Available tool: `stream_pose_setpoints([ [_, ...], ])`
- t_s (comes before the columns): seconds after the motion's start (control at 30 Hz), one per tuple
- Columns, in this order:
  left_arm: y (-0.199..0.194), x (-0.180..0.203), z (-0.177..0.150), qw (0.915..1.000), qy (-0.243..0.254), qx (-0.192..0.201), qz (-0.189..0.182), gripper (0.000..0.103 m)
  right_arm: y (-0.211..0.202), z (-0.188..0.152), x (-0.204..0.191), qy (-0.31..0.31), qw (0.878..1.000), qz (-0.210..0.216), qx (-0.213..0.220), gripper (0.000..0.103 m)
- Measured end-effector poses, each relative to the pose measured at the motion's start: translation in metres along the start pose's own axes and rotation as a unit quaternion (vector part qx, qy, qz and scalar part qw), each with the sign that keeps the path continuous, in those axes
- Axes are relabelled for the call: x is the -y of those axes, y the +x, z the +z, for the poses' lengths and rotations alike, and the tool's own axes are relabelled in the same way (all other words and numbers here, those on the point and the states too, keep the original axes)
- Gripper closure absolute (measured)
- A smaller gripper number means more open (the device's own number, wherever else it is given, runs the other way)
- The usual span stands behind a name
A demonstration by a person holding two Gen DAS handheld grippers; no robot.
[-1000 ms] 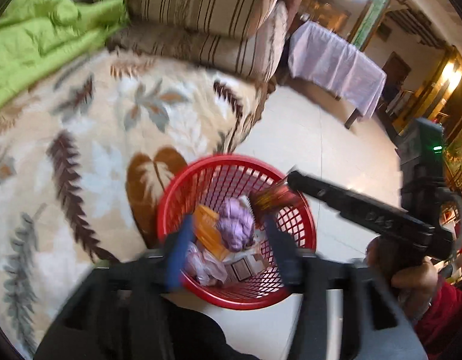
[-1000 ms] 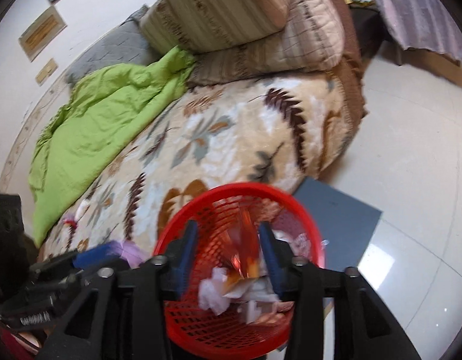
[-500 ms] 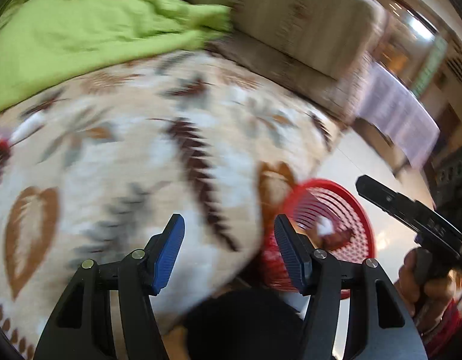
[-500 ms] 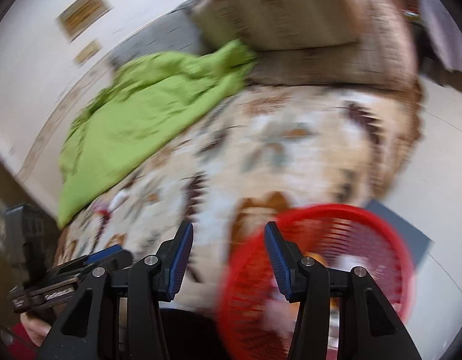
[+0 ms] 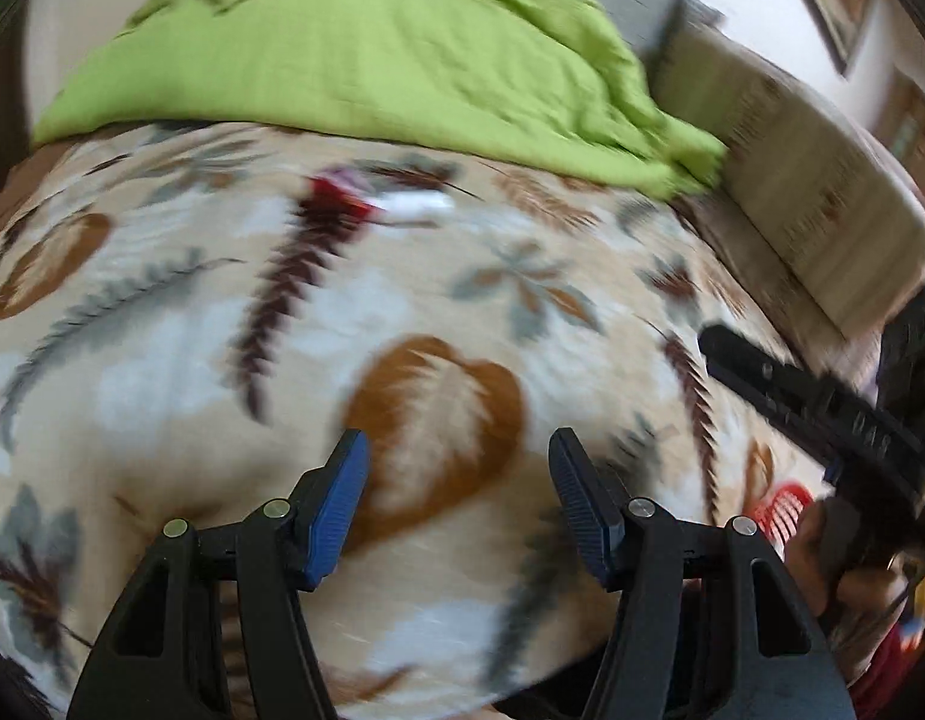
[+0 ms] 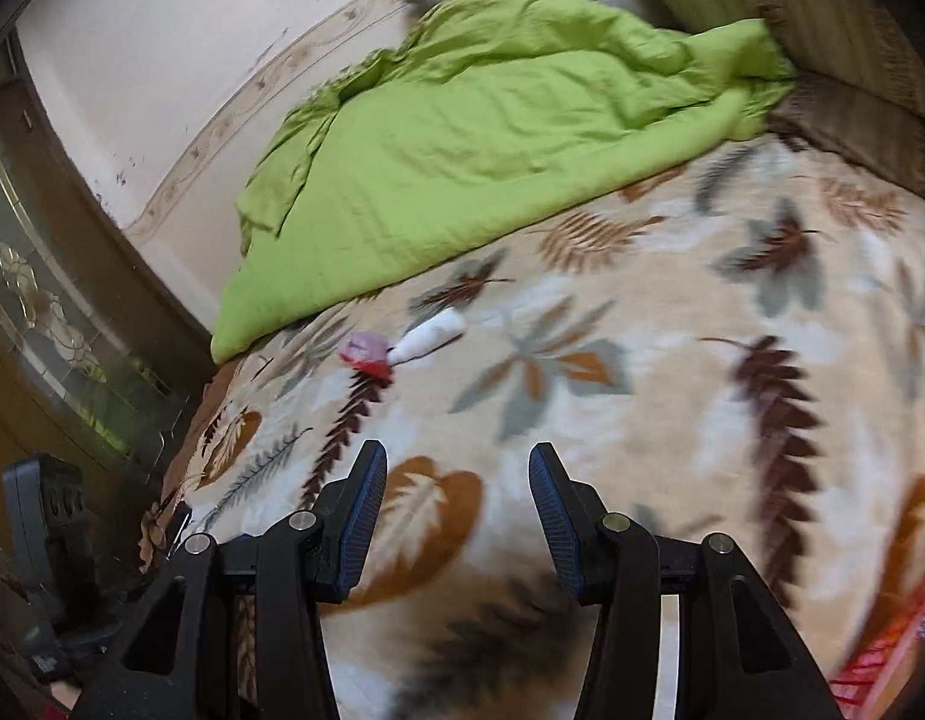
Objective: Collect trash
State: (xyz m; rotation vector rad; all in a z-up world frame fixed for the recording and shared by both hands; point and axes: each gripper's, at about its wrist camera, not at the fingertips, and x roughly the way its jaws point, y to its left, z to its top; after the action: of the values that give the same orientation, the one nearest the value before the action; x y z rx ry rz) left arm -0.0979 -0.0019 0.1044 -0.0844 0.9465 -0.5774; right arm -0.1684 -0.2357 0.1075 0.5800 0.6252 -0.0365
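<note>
Leaf-patterned blanket [image 6: 672, 396] covers the bed and fills both wrist views; a green quilt [image 6: 462, 138] lies bunched along its far side against the wall, striped cushions [image 5: 810, 180] at far right. Left gripper [image 5: 459, 501]: blue-padded jaws spread wide, nothing between them, hovering over a brown leaf print, not touching the blanket as far as the blur allows. Right gripper [image 6: 456, 513]: jaws likewise spread wide and empty, above the blanket's near part; it also shows at the right edge of the left view, held in a hand [image 5: 846, 552]. Trash: a small cluster on the blanket near the quilt's edge, a white crumpled piece [image 6: 432, 336] touching a red and pinkish wrapper [image 6: 366, 354], well ahead of both grippers. Red basket [image 6: 882, 660]: only its rim shows, low at right, beside the bed; contents cannot be told.
</note>
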Motion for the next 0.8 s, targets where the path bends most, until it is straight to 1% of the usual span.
stream_pose_setpoints([
  [0.03, -0.002, -0.017, 0.01, 0.9998, -0.019, 0.006, 0.009, 0.042, 0.01, -0.002, -0.007, -0.003, 1.0, -0.001, -0.003, 0.049],
  [0.1, -0.002, -0.037, 0.024, 0.9989, -0.045, 0.01, 0.009, 0.042, 0.024, -0.009, -0.015, -0.009, 1.0, 0.003, -0.011, 0.049],
  [0.13, -0.001, -0.053, 0.036, 0.9979, -0.063, 0.012, 0.01, 0.042, 0.027, -0.012, -0.016, -0.013, 1.0, 0.003, -0.014, 0.049],
  [0.2, 0.006, -0.071, 0.053, 0.9962, -0.084, 0.013, 0.017, 0.042, 0.035, -0.023, -0.014, -0.028, 0.999, 0.0, -0.021, 0.049],
  [0.27, 0.018, -0.094, 0.078, 0.9929, -0.117, 0.012, 0.021, 0.042, 0.042, -0.027, -0.009, -0.027, 0.999, -0.01, -0.039, 0.049],
  [0.3, 0.026, -0.103, 0.089, 0.9907, -0.134, 0.013, 0.019, 0.042, 0.043, -0.027, -0.004, -0.016, 0.999, -0.005, -0.043, 0.049],
  [0.33, 0.034, -0.109, 0.099, 0.9888, -0.148, 0.011, 0.017, 0.042, 0.043, -0.025, 0.001, -0.007, 0.999, -0.002, -0.04, 0.049],
  [0.37, 0.045, -0.115, 0.11, 0.9863, -0.165, 0.006, 0.007, 0.042, 0.042, -0.024, 0.003, -0.007, 0.999, -0.006, -0.036, 0.049],
  [0.43, 0.064, -0.117, 0.129, 0.9833, -0.181, 0.0, -0.017, 0.042, 0.041, -0.021, 0.009, -0.002, 0.999, -0.013, -0.029, 0.049],
  [0.5, 0.084, -0.113, 0.148, 0.9815, -0.19, 0.001, -0.023, 0.042, 0.042, -0.019, 0.017, 0.016, 0.999, -0.008, -0.033, 0.049],
  [0.53, 0.094, -0.11, 0.155, 0.9819, -0.188, -0.006, -0.021, 0.042, 0.043, -0.019, 0.02, 0.023, 0.999, -0.005, -0.036, 0.049],
  [0.6, 0.126, -0.102, 0.167, 0.9816, -0.188, -0.03, 0.002, 0.042, 0.043, -0.019, 0.022, 0.03, 0.999, 0.0, -0.039, 0.049],
  [0.67, 0.152, -0.097, 0.171, 0.9793, -0.195, -0.053, 0.0, 0.042, 0.042, -0.019, 0.021, 0.029, 0.999, 0.002, -0.038, 0.049],
  [0.7, 0.163, -0.096, 0.171, 0.9785, -0.197, -0.059, 0.003, 0.042, 0.043, -0.019, 0.02, 0.026, 0.999, 0.003, -0.038, 0.049],
  [0.73, 0.176, -0.095, 0.171, 0.9793, -0.192, -0.063, 0.013, 0.043, 0.044, -0.019, 0.018, 0.024, 0.999, 0.004, -0.039, 0.049],
  [0.77, 0.183, -0.095, 0.169, 0.9798, -0.188, -0.065, 0.021, 0.06, 0.044, -0.019, 0.017, 0.022, 0.999, 0.005, -0.039, 0.049],
  [0.8, 0.187, -0.097, 0.166, 0.9796, -0.188, -0.068, 0.02, 0.063, 0.045, -0.019, 0.016, 0.021, 0.999, 0.006, -0.039, 0.049],
])
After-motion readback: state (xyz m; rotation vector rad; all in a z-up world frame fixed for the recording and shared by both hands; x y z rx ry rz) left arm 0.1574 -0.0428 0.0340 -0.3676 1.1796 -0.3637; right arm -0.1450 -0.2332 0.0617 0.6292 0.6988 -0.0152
